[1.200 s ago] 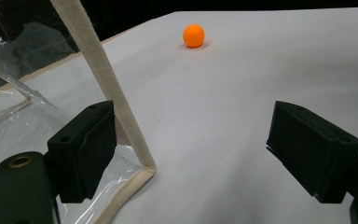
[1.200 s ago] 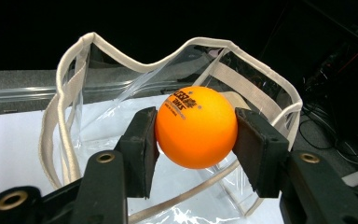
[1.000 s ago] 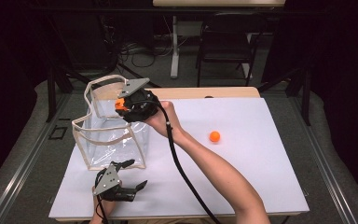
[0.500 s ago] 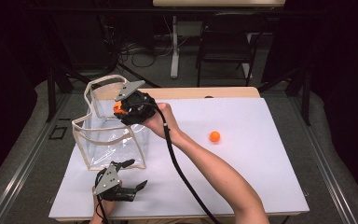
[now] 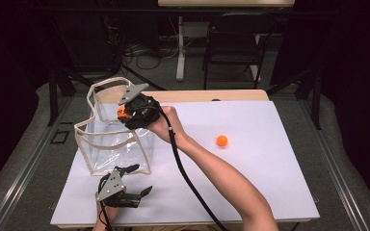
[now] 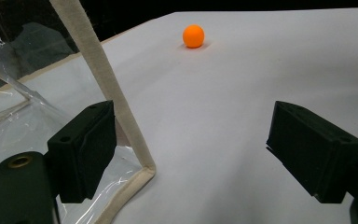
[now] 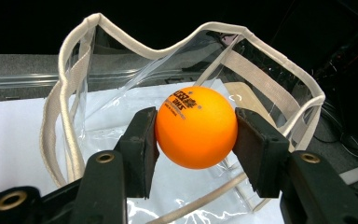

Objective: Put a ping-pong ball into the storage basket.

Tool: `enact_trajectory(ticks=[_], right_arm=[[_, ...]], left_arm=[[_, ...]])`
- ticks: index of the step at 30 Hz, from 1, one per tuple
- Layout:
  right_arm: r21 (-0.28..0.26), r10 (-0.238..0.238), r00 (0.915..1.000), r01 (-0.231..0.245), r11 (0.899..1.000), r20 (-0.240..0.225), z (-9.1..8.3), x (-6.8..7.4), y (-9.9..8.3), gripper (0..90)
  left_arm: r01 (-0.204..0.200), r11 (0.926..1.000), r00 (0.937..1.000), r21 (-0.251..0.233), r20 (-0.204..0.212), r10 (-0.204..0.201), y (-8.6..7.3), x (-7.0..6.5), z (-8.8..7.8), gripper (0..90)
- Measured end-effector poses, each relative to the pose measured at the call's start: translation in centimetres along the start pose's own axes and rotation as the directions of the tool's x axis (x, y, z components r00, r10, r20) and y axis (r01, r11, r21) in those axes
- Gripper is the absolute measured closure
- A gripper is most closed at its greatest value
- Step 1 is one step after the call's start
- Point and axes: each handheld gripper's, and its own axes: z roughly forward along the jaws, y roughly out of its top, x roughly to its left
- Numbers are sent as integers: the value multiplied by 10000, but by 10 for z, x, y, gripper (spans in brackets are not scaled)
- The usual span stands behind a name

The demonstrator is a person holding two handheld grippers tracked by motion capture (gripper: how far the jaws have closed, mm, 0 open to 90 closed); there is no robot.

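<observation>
Your right gripper is clamped on an orange ball, one jaw pressed to each side, with the printed lettering turned up toward the camera. Over the last second it has slid a little toward the upper left of the high view, so the ball now sits over the open mouth of the clear bag rather than at its near rim. In the right gripper view, the bag's cream-trimmed rim curves around behind and below the ball, and the bag's floor shows beneath it. That suggests you are about at the release point; letting go here should probably drop the ball inside, though the soft rim sags unevenly and could catch it.

Your left gripper lies at the lower left of the high view, unmoved, jaws spread wide and holding nothing. In the left gripper view, the bag's near corner seam stands just beside one jaw, not gripped.

A second orange ball rests on the white surface, right of centre and well apart from the bag, likely next.
</observation>
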Motion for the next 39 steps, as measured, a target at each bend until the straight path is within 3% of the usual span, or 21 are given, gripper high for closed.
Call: enact_trajectory(ticks=[30,36,39], right_arm=[[532,129,9999,-124,9985,-104,12,-1,-3,493],[452,329,9995,-330,9984,32,9,-3,-3,364],[263,686,9976,-688,9973,82,5,-5,-4,292]], left_arm=[[22,10000,10000,-39,23,-22,0,0,0,157],[7,10000,10000,-37,18,-7,0,0,0,157],[6,10000,10000,-34,25,-6,0,0,0,157]])
